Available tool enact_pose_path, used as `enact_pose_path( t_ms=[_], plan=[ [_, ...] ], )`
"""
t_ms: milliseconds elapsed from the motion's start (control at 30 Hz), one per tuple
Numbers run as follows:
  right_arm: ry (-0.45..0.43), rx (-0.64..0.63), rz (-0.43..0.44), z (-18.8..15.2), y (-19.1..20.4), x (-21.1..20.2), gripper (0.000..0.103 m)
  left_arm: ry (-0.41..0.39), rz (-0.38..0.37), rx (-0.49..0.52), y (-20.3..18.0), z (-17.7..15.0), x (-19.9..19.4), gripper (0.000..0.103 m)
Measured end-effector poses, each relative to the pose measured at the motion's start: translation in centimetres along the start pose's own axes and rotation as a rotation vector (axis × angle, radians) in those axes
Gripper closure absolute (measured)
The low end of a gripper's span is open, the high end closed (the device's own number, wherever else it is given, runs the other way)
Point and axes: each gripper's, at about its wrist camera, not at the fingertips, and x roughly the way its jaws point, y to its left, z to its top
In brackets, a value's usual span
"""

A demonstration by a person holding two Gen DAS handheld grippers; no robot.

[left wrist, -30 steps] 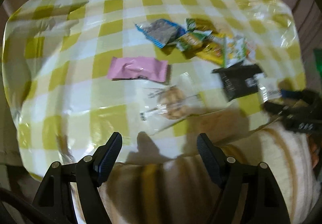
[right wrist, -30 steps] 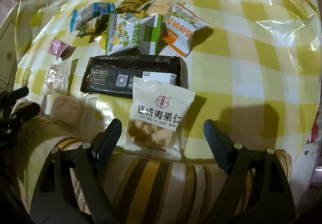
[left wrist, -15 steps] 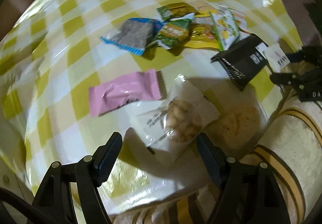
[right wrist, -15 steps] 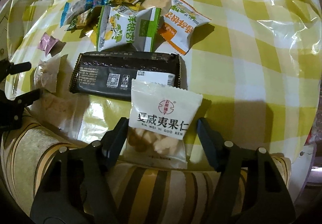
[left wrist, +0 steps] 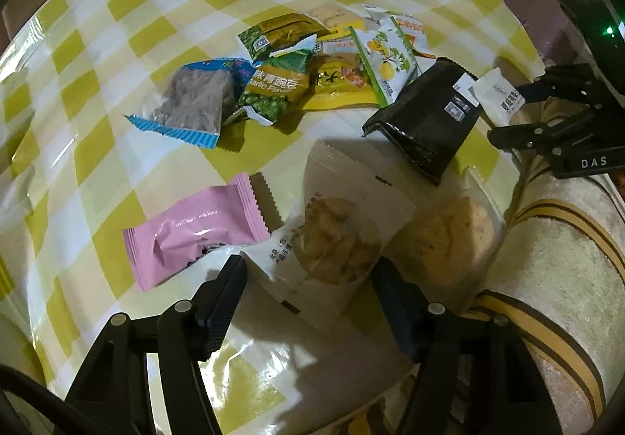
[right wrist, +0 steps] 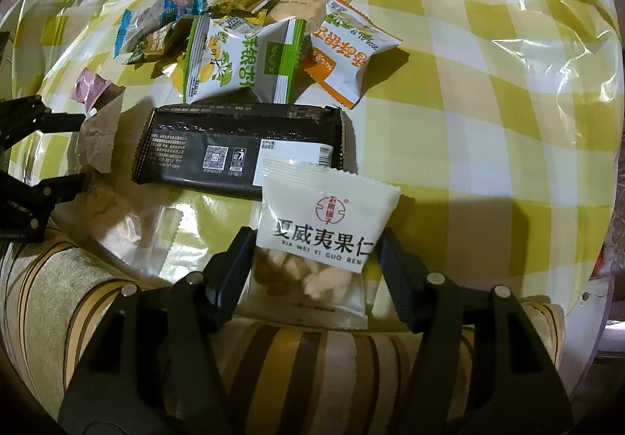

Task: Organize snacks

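Both jaws are closing. You're bracketing the white nut pack (right wrist: 326, 236) with the right gripper (right wrist: 312, 263) at the table's (right wrist: 488, 122) near edge; left gripper (left wrist: 308, 302) is straddling the clear cookie pack (left wrist: 336, 239), pads not yet pressing, so each lifts singly.

Desk (right wrist: 488, 91): yellow-and-white checked cloth under clear, glossy, wrinkled plastic cover. Striped beige fabric (left wrist: 554, 259) with yellow-brown bands lies along near desk edge.

Right gripper (right wrist: 312, 259) closing around the white nut packet (right wrist: 326, 228) — fingers (right wrist: 230, 271) beside its edges
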Motion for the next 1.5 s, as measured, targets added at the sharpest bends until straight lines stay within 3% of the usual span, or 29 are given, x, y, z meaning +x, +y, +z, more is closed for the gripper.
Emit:
enact_pose_path(
  t_ms=[300,533,600,800,1167,1500],
  plan=[
    [-0.002,0.006,0.001,0.1,0.0,0.0,0.037,-0.004,0.078,0.094,-1.5,0.5,0.1,0.03],
    [-0.004,0.012,0.005,0.1,0.0,0.0,0.037,0.001,0.024,0.155,-1.9,1.9,1.0,0.031],
    [-0.005,0.013,0.004,0.1,0.0,-0.1,0.038,0.026,-0.036,0.108,-1.2,2.3,1.5,0.037],
    [-0.014,0.025,0.002,0.1,-0.2,-0.1,0.042,0.013,-0.025,0.026,-1.0,2.7,1.3,0.051],
    [-0.043,0.063,0.06,-0.5,-1.2,-1.1,0.051,0.023,0.045,-0.128,-3.8,1.1,0.0,0.059],
    [-0.139,0.12,0.117,-1.1,-3.0,-3.6,0.052,-0.061,0.123,-0.292,-1.7,-1.4,-2.6,0.06]
  ],
)
